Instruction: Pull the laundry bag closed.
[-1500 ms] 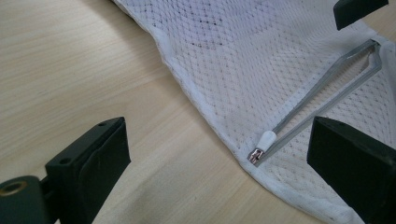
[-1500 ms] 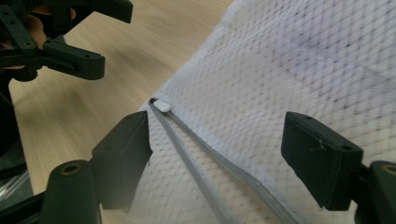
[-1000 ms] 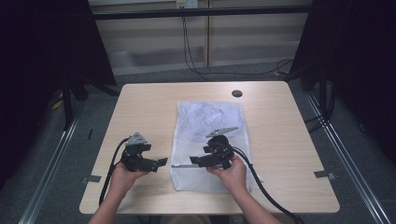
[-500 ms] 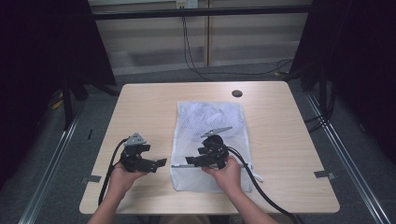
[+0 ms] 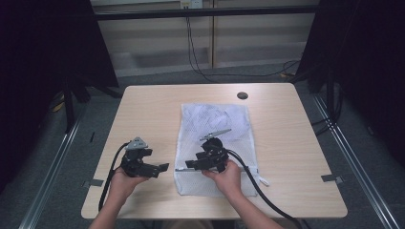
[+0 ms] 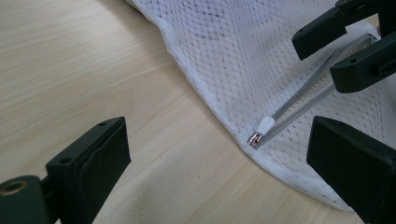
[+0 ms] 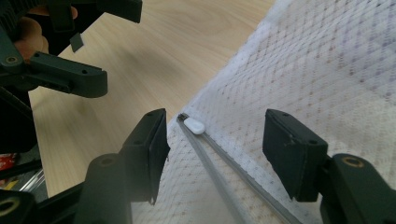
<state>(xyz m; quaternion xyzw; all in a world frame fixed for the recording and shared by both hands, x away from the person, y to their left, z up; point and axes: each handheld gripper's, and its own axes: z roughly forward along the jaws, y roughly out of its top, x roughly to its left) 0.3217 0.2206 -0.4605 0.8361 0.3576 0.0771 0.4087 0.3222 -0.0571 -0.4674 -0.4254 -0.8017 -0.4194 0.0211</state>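
Note:
A white mesh bag lies flat on the middle of the wooden table. Its grey zipper runs along the near edge and ends in a white pull tab at the bag's near left corner. My right gripper hovers over that corner, pointing left. Its jaws have just been closing; the tab lies below and between them, untouched by the pads. My left gripper sits left of the bag, pointing right at the tab, open and empty.
A round dark hole sits in the tabletop beyond the bag. Black cables trail from both grippers toward the near edge. Bare wood lies left and right of the bag. Dark curtains flank the table.
The right gripper has shifted a little left toward the bag's near left corner, and its jaws look narrower. The left gripper has kept still.

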